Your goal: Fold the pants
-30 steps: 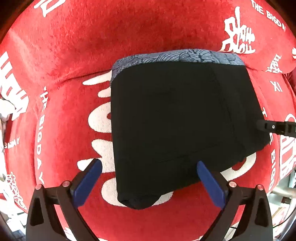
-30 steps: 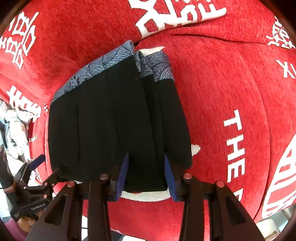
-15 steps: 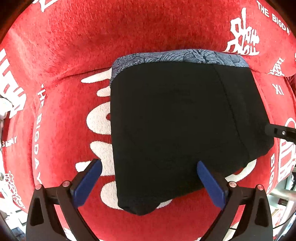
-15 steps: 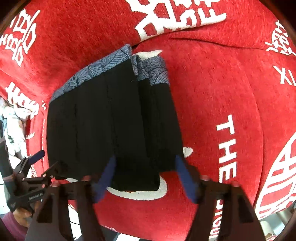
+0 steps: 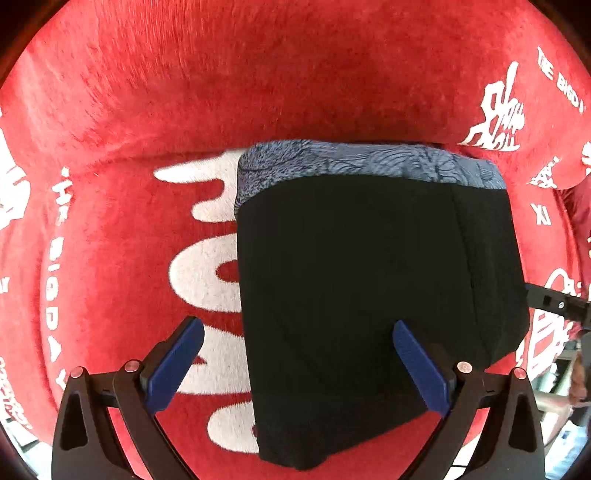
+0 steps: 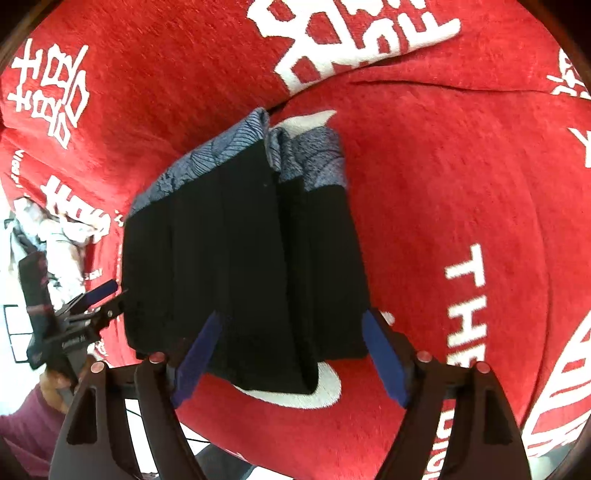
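- The folded black pants (image 5: 369, 302) lay on the red cover (image 5: 147, 110), their patterned blue waistband (image 5: 362, 160) on the far side from both tools.
- The left gripper (image 5: 295, 354) stood wide apart above the near edge, clamping nothing.
- The right gripper (image 6: 291, 347) was opening; the near edge sat between its pads (image 6: 384, 354), unpressed.

Red plush cover (image 5: 258, 92) fills nearly whole view, white characters and Latin lettering woven in. Big white glyph (image 6: 354, 33) on backrest part; crease (image 6: 424, 83) just below it where backrest meets seat. "THE" lettering (image 6: 469, 291) on seat, right of crease. Beyond cover's left edge, pale crumpled cloth pile (image 6: 44, 229), blurred. Light bright, even, pile sheen visible.
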`<state>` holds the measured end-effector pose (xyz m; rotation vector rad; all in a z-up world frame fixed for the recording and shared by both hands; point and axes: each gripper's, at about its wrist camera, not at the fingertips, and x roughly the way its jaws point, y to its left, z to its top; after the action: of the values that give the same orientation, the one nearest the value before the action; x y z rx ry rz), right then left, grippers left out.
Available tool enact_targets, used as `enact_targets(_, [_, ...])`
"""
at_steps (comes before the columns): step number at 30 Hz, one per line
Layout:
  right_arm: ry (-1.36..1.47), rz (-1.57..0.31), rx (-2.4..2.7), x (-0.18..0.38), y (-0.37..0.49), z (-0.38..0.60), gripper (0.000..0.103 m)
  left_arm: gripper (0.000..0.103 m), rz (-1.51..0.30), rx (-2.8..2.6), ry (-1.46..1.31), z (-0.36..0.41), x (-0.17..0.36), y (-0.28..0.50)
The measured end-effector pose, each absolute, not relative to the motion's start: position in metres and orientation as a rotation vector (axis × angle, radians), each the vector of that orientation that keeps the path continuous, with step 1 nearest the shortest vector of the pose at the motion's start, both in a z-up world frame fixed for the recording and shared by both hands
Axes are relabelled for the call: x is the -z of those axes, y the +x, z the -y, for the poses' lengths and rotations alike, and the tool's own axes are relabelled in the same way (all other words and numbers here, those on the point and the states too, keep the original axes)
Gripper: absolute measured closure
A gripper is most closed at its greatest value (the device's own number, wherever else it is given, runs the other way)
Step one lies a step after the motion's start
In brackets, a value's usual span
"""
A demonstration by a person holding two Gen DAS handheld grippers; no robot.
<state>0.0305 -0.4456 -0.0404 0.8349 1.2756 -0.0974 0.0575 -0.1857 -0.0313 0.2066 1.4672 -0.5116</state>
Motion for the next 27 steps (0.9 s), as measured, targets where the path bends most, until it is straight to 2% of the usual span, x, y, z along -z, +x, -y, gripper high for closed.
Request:
enact_targets(16, [1.016, -1.249, -0.053, 0.091, 0.049, 0.482, 0.019, 0.000, -1.553, 0.675, -0.069, 0.189, 0.083, 0.081])
enact_targets(23, [1.036, -1.269, -0.066, 0.092, 0.052, 0.489, 0.019, 0.000, -1.555, 0.652, -0.064, 0.195, 0.081, 0.081])
enact_targets(25, [1.032, -1.283, -0.058, 0.091, 0.055, 0.491, 0.021, 0.005, -1.544, 0.649, -0.081, 0.197, 0.078, 0.078])
enact_targets(26, [1.032, -1.282, -0.063, 0.089, 0.055, 0.490, 0.029, 0.012, -1.535, 0.655, -0.090, 0.197, 0.075, 0.077])
enact_targets(27, [1.035, -1.282, -0.063, 0.087, 0.057, 0.490, 0.031, 0.019, -1.517, 0.657, -0.088, 0.195, 0.070, 0.074])
